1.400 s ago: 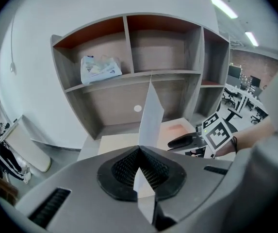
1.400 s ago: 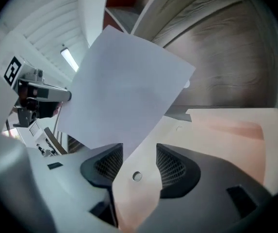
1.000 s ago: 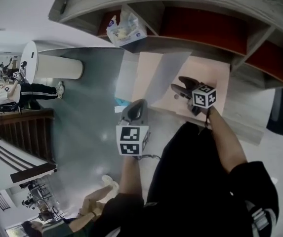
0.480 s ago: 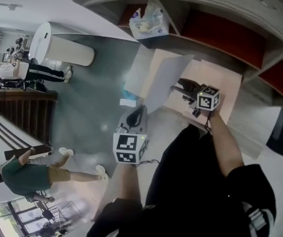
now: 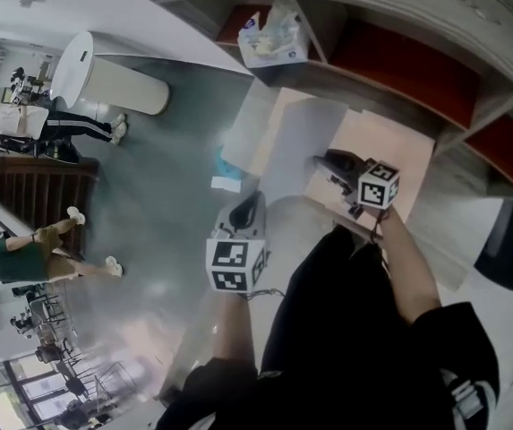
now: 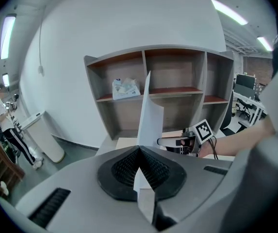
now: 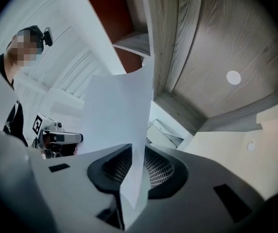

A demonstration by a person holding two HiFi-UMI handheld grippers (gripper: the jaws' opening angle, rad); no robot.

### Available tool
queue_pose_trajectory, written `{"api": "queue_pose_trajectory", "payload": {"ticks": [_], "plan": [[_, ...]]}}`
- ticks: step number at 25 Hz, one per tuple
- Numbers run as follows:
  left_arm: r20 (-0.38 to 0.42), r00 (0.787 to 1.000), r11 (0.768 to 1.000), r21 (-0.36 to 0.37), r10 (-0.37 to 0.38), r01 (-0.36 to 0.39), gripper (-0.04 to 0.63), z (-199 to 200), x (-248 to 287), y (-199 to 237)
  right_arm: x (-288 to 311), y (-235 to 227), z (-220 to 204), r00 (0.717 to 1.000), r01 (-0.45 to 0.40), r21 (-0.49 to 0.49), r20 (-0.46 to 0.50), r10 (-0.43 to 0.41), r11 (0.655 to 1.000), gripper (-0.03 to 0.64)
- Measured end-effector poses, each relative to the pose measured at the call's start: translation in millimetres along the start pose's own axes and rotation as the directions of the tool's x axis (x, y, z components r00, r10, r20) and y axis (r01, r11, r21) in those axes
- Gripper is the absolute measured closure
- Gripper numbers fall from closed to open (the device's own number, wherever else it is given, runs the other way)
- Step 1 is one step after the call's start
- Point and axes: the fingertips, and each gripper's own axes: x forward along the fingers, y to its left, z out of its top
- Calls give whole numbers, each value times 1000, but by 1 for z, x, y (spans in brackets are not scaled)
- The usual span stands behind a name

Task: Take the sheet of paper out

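A white sheet of paper (image 5: 296, 146) hangs in the air in front of the shelf unit, between my two grippers. My left gripper (image 5: 254, 197) is shut on the sheet's near edge; in the left gripper view the sheet (image 6: 148, 115) rises upright out of the closed pads of the left gripper (image 6: 139, 152). My right gripper (image 5: 323, 161) reaches in from the right. Its jaws are closing, with the sheet's (image 7: 117, 115) other edge between the pads of the right gripper (image 7: 136, 164), which do not press on it. Each gripper shows in the other's view: the right gripper (image 6: 170, 141) and the left gripper (image 7: 61, 138).
A grey shelf unit (image 5: 399, 25) with red-brown back panels stands ahead, a plastic pack (image 5: 269, 38) in one compartment. A pale wooden top (image 5: 390, 150) lies under the sheet. A white bin (image 5: 104, 79) stands at left, people beyond it. A dark chair (image 5: 511, 249) is at right.
The right gripper's jaws have narrowed around the sheet's edge. The left gripper keeps its hold on the sheet. A person in the background has walked across the floor at left.
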Motion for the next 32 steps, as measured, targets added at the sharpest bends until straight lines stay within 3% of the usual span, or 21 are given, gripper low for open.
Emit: {"api": "queue_pose_trajectory", "payload": {"ticks": [4,9,15,23,32], "plan": [[6,1000,1000,0,-13,13,552,2,7,-11,-22,0,5,998,59,-59,5,-59,997,564],[6,1000,1000,-1,-18,18,552,3,13,-25,-41,16,19,997,78,-137,21,-76,987,580],[33,999,999,-46,29,-27,552,-5,11,-33,-55,41,36,992,128,-241,49,-120,962,594],[78,995,993,-104,69,-61,552,-26,10,-45,-73,62,44,957,283,-420,66,-282,862,598],[127,992,993,-119,26,-10,552,-33,12,-60,-105,80,37,891,426,-484,81,-446,764,600]]}}
